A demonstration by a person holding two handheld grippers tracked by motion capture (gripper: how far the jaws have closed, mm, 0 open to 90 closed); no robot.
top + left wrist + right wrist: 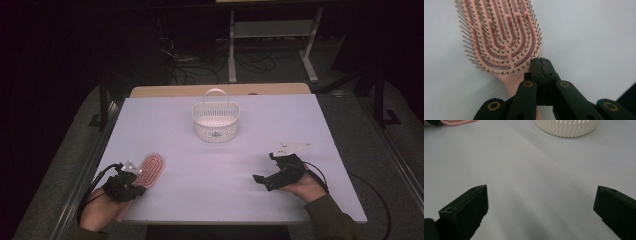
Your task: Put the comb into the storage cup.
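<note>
pink plastic hairbrush, slightly glossy; white perforated plastic basket; smooth matt table.

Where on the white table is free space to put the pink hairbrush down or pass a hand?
The widest bare patch lies between the white basket and the table's near edge, bordered by the pink hairbrush and the right claw. The strips either side of the basket are also free. It is crowded only at the near-left corner, where the left claw sits shut over the brush.
</note>
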